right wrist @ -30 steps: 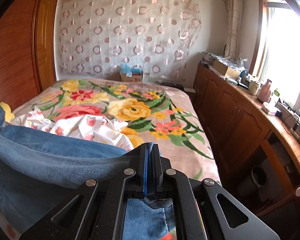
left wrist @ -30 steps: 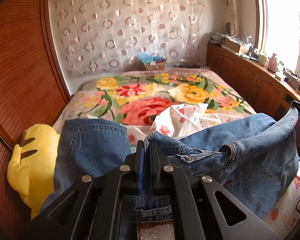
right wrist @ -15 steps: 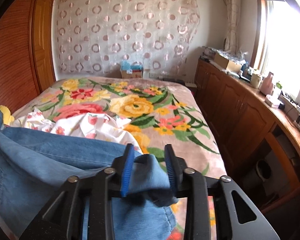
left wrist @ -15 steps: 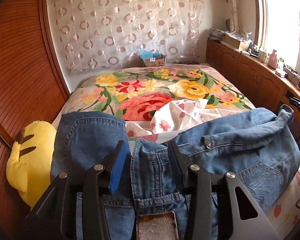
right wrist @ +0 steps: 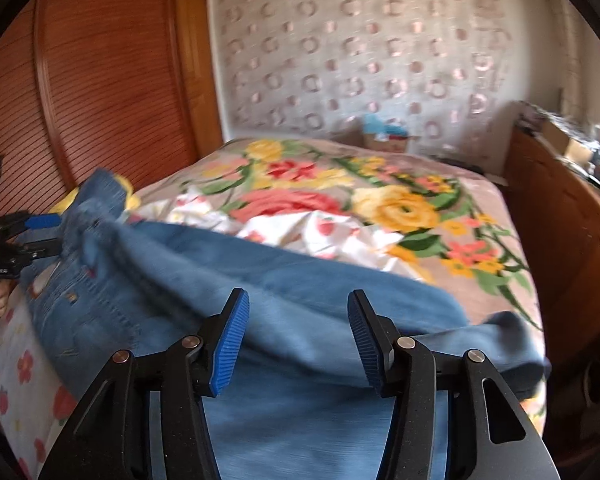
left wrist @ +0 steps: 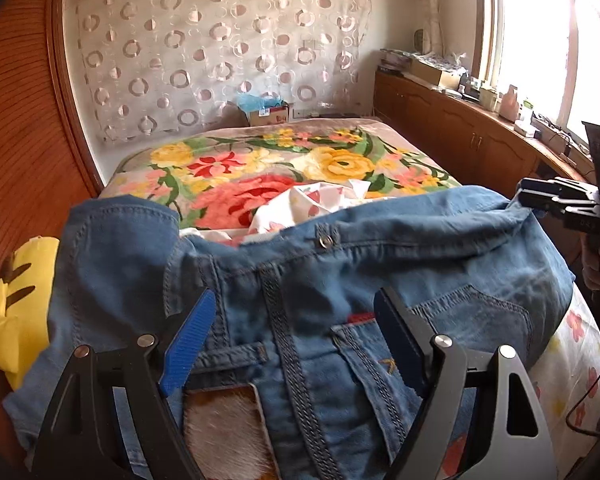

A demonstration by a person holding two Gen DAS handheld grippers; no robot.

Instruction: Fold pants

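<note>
Blue denim pants lie heaped across the near end of the bed, waistband and fur patch toward the left wrist camera. My left gripper is open, its jaws spread over the waistband and holding nothing. In the right wrist view the pants stretch across the bed as a folded leg. My right gripper is open above that denim and holds nothing. The right gripper also shows at the far right of the left wrist view, and the left gripper at the far left of the right wrist view.
A floral blanket covers the bed. A crumpled white floral cloth lies behind the pants. A yellow plush toy sits at the left edge by the wooden wall. Wooden cabinets run along the right.
Both grippers were shut on the denim one second ago; both have opened wide and let go. The pants have dropped onto the bed. The right wrist view has swung left.
</note>
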